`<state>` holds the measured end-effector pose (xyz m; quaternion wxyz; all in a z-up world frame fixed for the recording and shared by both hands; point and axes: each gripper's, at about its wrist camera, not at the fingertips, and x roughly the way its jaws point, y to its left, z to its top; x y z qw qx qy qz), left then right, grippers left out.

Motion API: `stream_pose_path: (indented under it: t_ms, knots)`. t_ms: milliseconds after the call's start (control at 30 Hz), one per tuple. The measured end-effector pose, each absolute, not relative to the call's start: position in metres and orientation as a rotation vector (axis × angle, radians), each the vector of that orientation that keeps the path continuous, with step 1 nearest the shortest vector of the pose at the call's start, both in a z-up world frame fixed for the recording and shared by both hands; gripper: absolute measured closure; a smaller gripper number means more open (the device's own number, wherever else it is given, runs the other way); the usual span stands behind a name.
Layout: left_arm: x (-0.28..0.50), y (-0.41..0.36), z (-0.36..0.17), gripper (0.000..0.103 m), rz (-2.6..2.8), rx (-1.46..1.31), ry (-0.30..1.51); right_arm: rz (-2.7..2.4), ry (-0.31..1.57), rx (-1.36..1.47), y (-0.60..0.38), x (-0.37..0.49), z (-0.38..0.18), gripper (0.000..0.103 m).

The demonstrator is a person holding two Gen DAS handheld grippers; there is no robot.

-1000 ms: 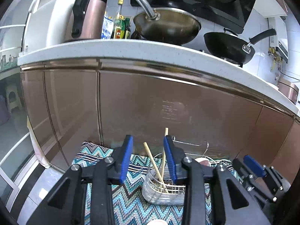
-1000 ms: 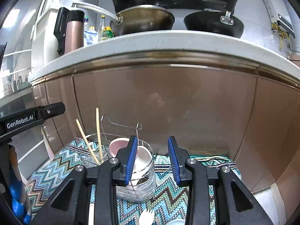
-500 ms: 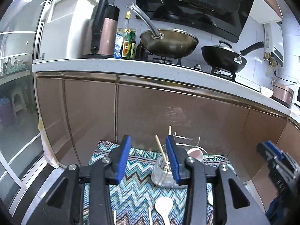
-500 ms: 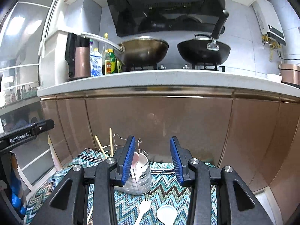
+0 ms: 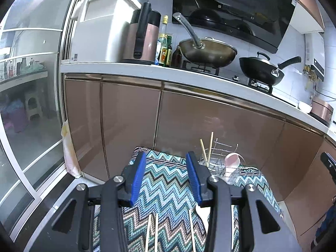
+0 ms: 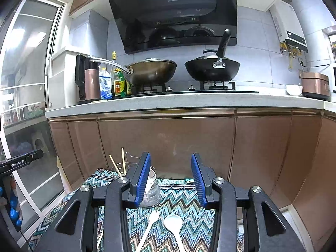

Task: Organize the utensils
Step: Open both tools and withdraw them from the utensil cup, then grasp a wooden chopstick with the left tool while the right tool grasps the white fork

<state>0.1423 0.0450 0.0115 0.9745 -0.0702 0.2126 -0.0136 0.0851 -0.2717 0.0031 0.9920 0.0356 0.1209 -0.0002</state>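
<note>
- Woven mat, zigzag bands of teal, blue, brown and white, flat on the floor against the cabinets.
- Rack: round wire utensil basket with a perforated metal wall, at the mat's far edge. Two pale wooden chopsticks stand tilted in it; a pink-and-white piece sits in its other side.
- Loose chopsticks: three thin wooden sticks lying flat on the mat, near edge.
- Fork: white, slim, flat on the mat.
- Spoon: white, oval bowl, just beside the fork.
- Left gripper: black arms, ribbed blue pads; jaws spread, lately widening, nothing between them. Loose chopsticks lie below and near; rack ahead to its right.
- Right gripper: same build; jaws spread, lately widening, nothing between them. Fork and spoon lie below the gap; its left finger hides part of the rack.
- Cabinets: glossy copper-brown doors under a pale speckled counter.
- On the counter: brass-toned wok, black wok, bottles, pink jug.
</note>
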Motion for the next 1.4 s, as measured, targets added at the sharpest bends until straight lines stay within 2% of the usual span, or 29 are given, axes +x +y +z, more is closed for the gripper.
stream_pose_path:
  t_ms: [433,833,1400]
  knots:
    - [0.103,0.079,0.025,0.066,0.02,-0.146,0.418,-0.012,0.227,0.069,-0.287,0.049,0.005,0.063]
    - [0.1,0.089,0.004,0.066,0.057,-0.142,0.499,-0.047,0.233,0.107,-0.311,0.029,-0.004,0.063]
    - [0.146,0.075,-0.074,0.066,-0.104,-0.205,0.829,-0.046,0.369,0.133,-0.322,0.053,-0.047,0.063]
